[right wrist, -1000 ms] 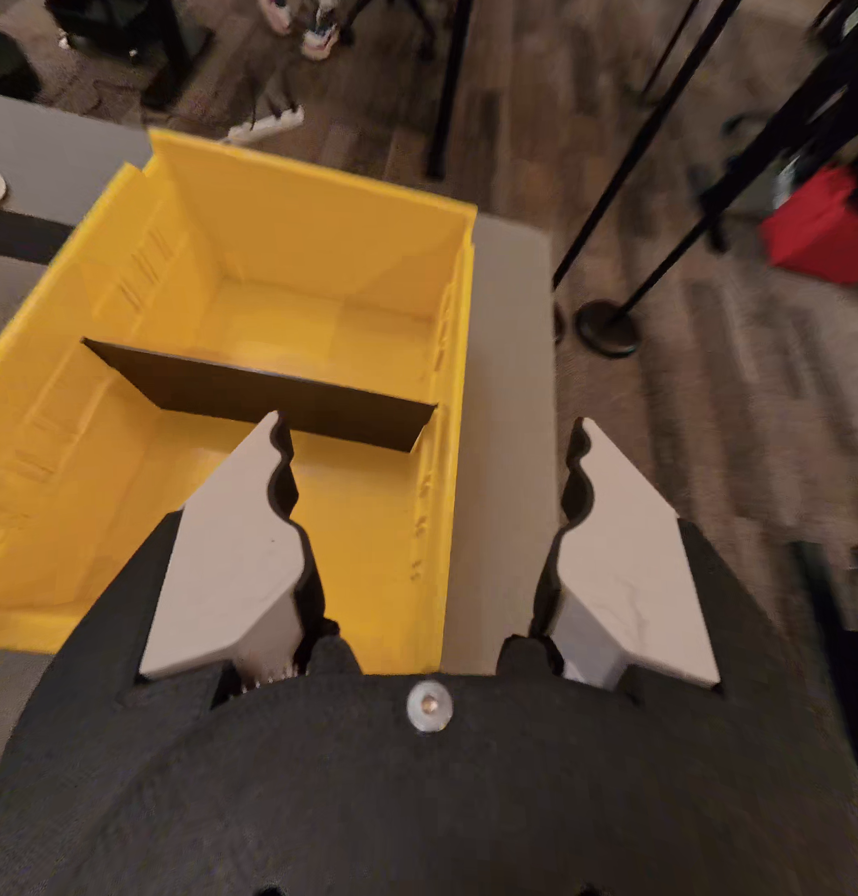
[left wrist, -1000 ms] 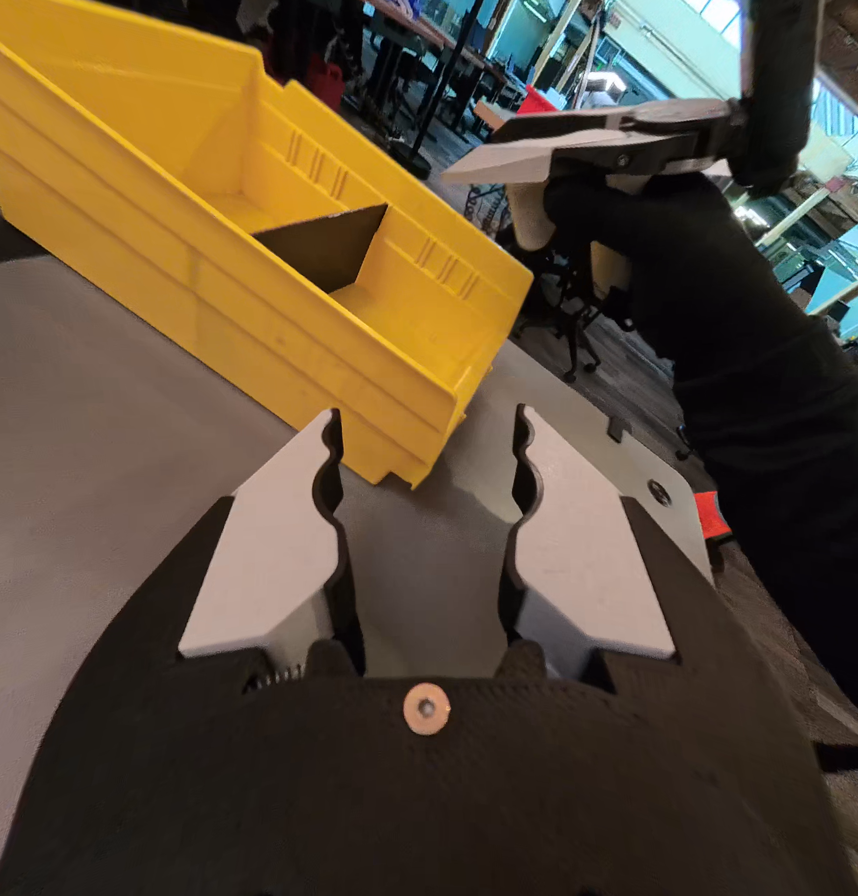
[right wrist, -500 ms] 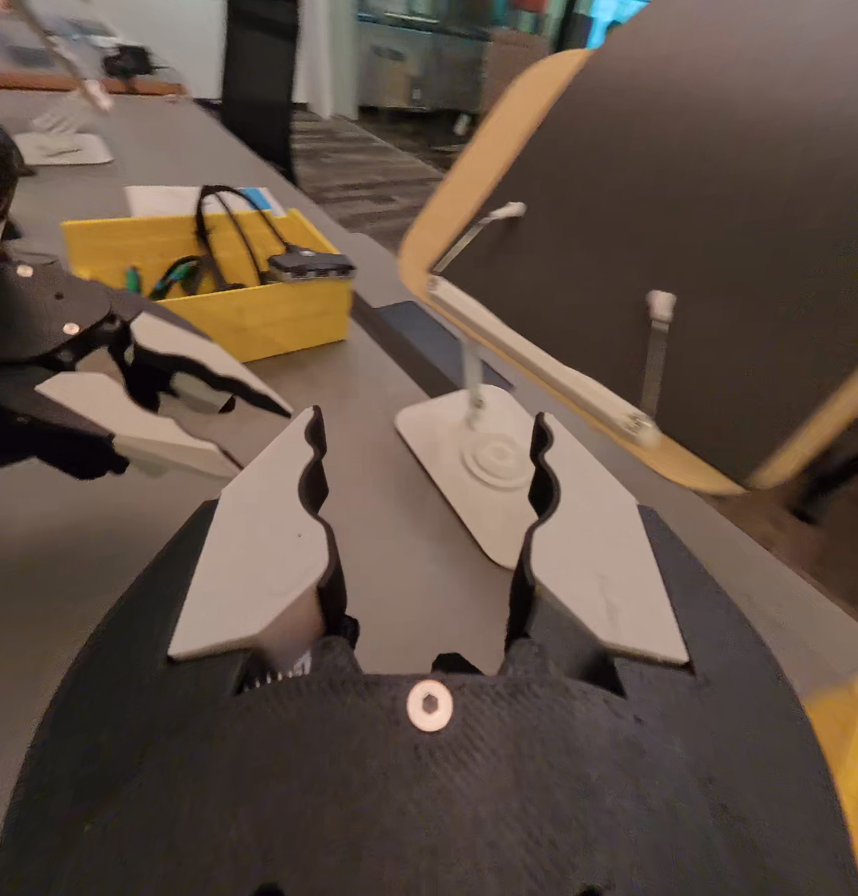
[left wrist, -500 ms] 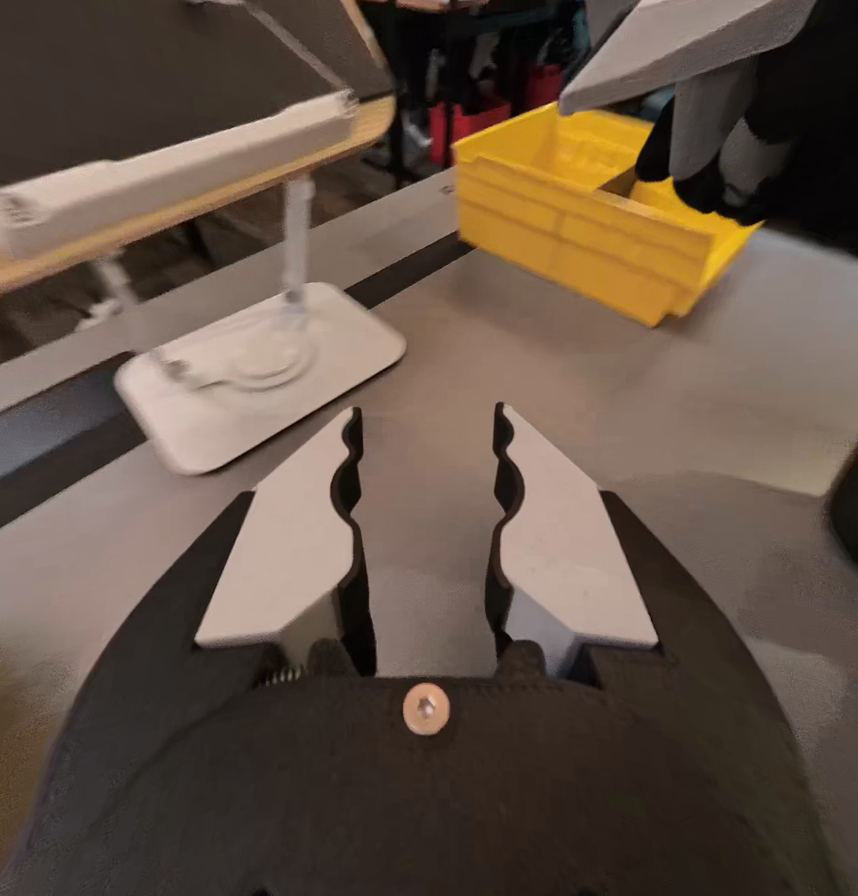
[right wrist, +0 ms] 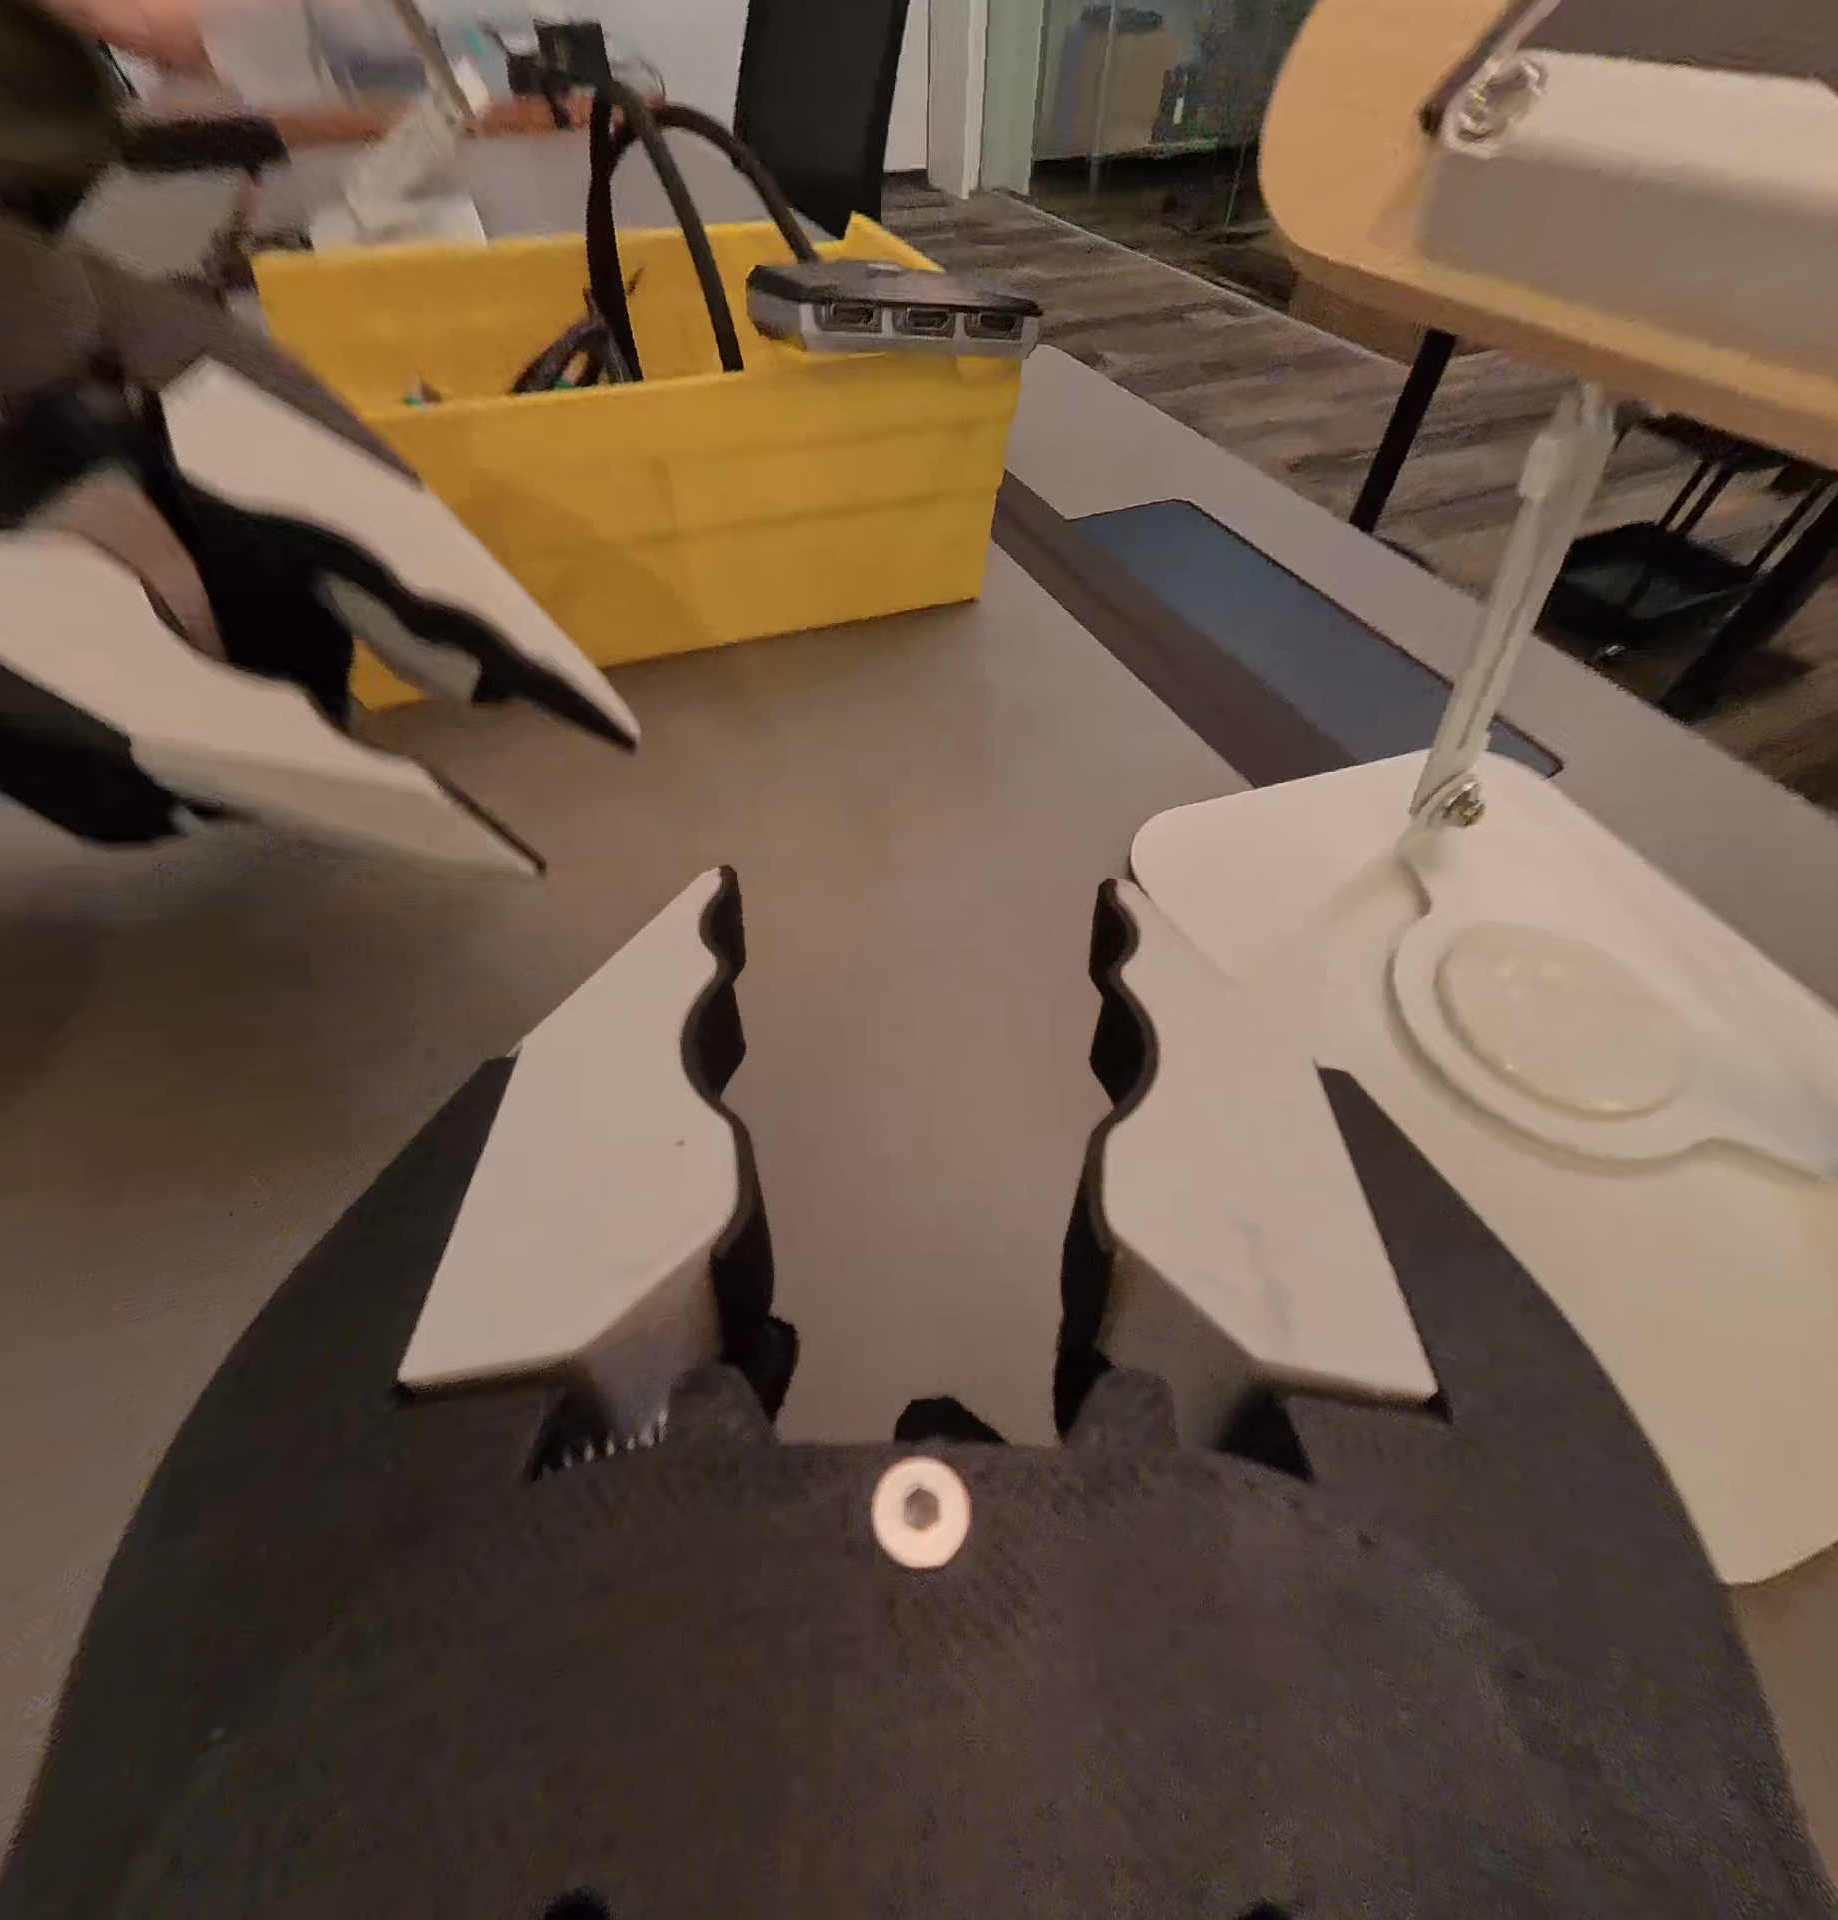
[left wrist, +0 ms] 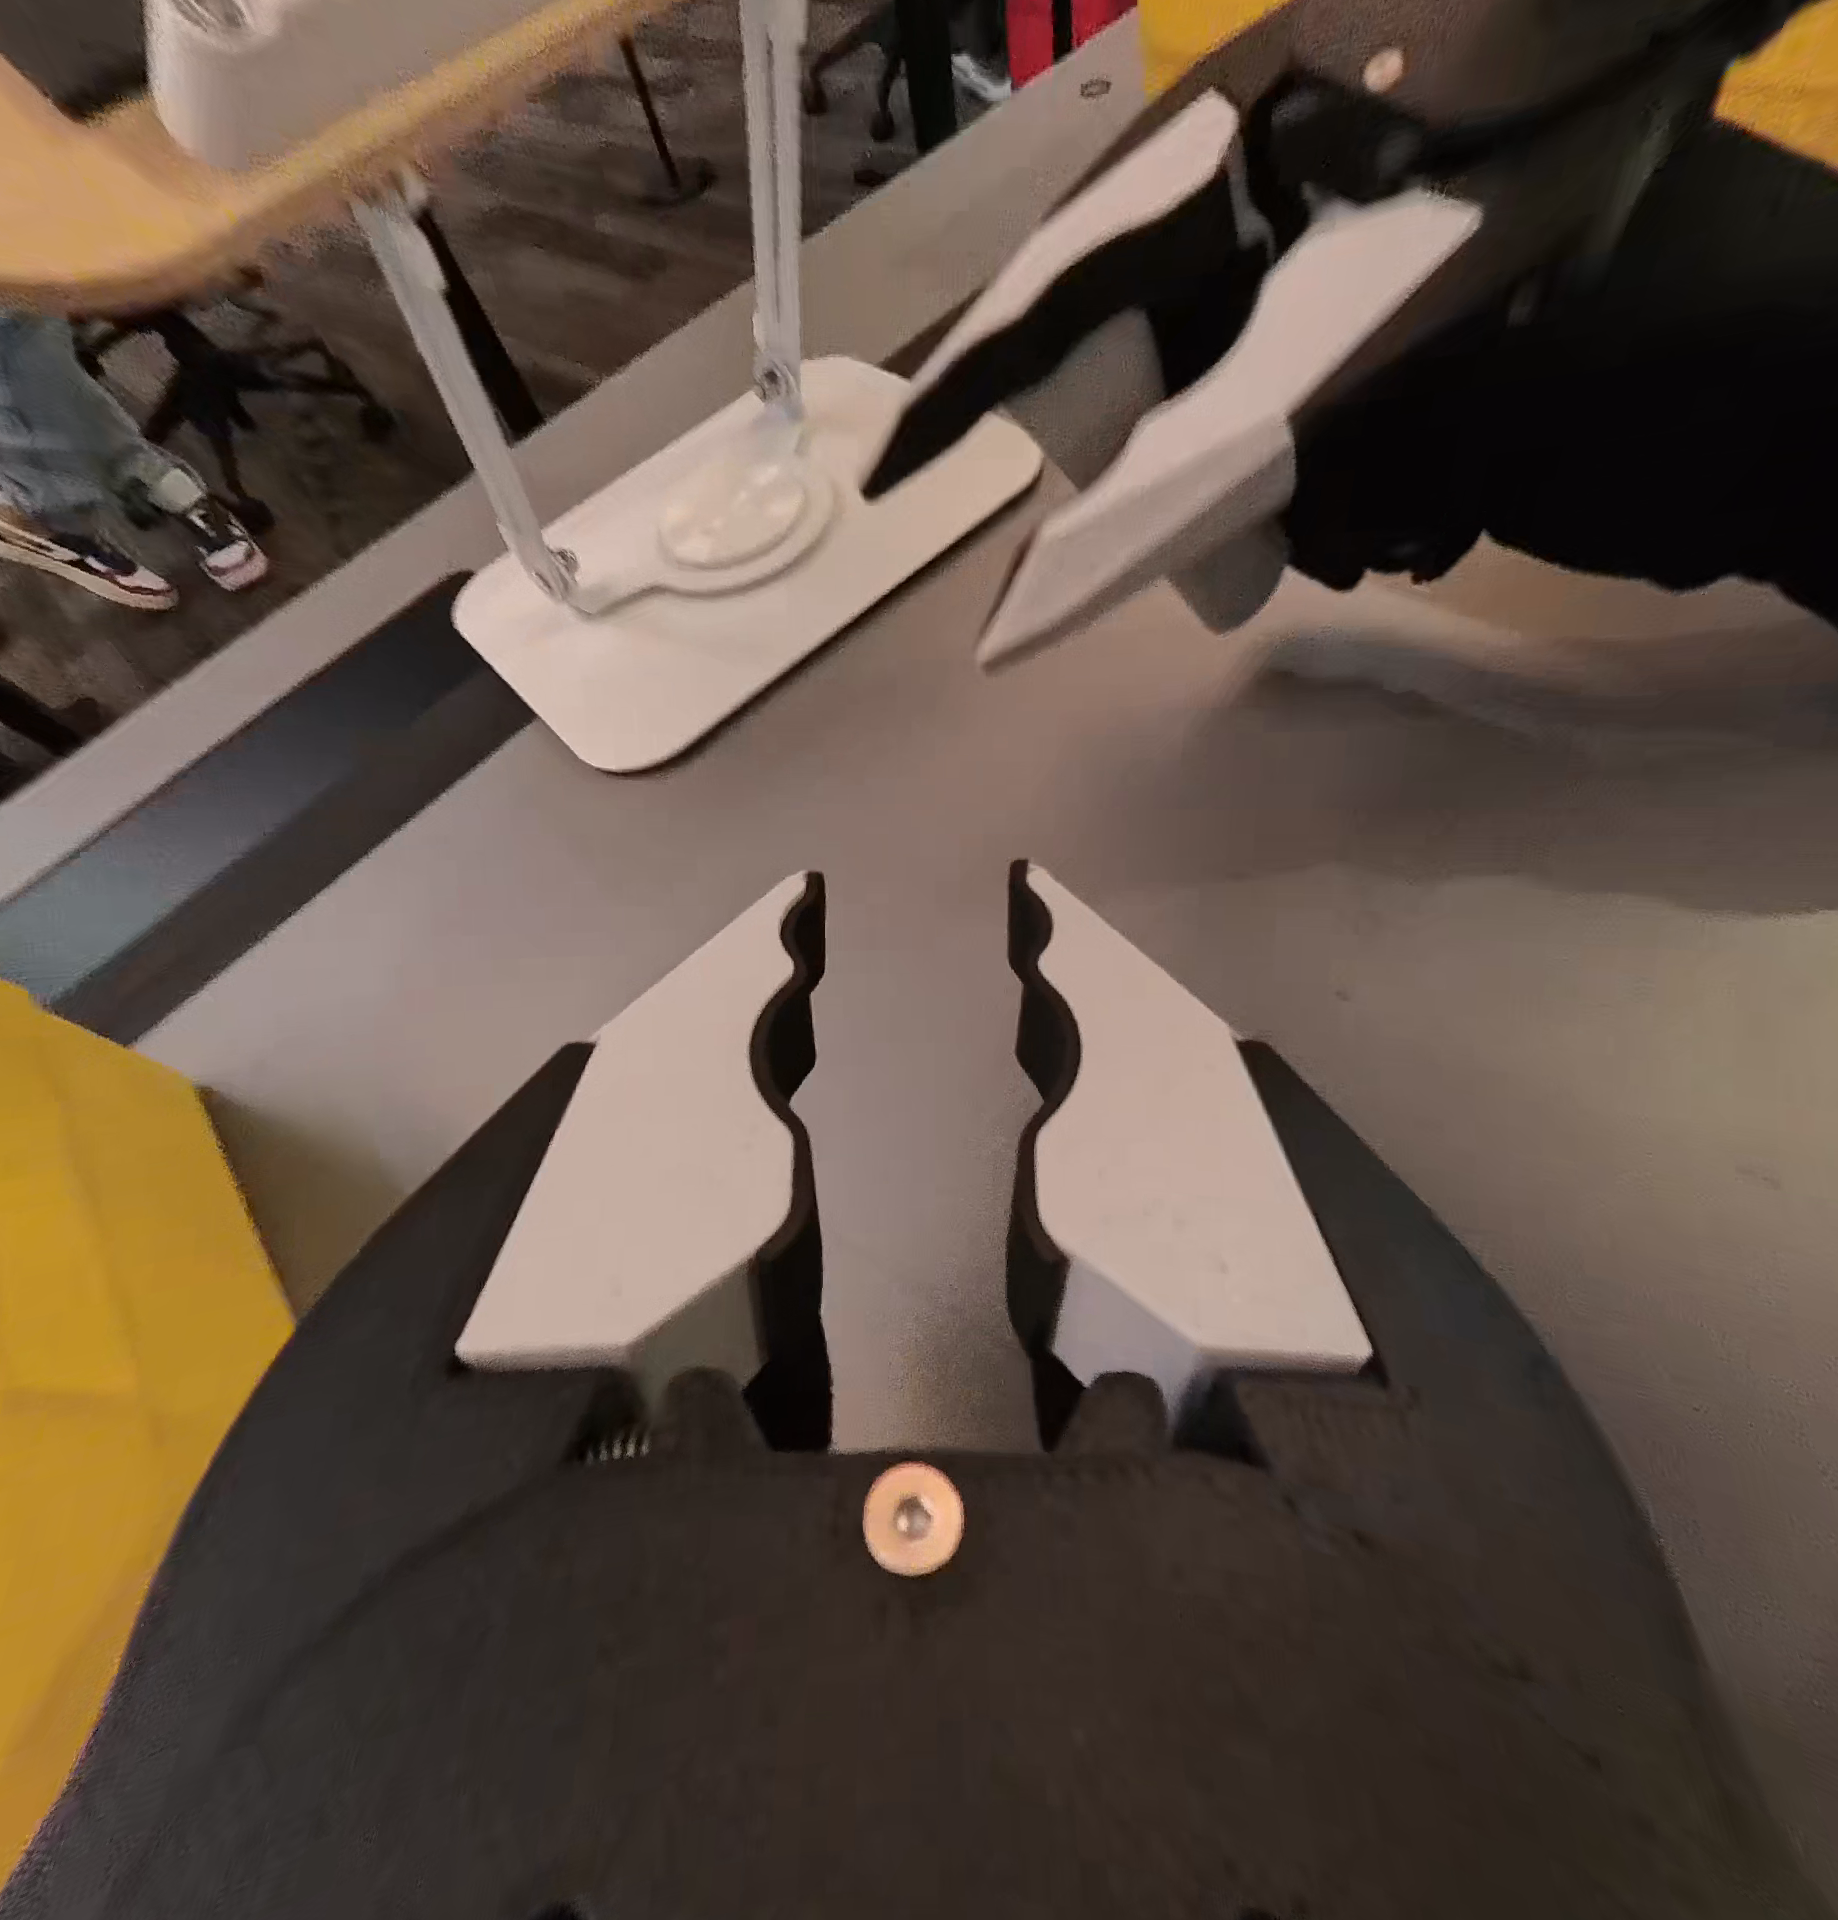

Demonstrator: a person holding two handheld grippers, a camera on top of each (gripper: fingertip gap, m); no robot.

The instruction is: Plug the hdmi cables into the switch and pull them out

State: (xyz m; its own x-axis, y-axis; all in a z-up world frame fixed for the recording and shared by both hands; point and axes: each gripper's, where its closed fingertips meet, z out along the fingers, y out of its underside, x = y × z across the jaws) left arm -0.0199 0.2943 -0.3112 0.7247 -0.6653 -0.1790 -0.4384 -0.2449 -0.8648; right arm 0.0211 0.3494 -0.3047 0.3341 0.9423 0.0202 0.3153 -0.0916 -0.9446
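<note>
HDMI cables and switch do not show in the left wrist view: the left gripper (left wrist: 915,914), released and empty, hangs over bare bench (left wrist: 1414,1039). Right wrist view: the right gripper (right wrist: 915,914) is likewise released; the switch (right wrist: 894,307) rests on the yellow bin's (right wrist: 686,499) rim, cables (right wrist: 676,229) looping inside. Best approach level with the switch.

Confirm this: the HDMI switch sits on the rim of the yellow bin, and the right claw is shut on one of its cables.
Not quite. The right wrist view shows the switch on the yellow bin rim, but the right claw is open and empty.
</note>
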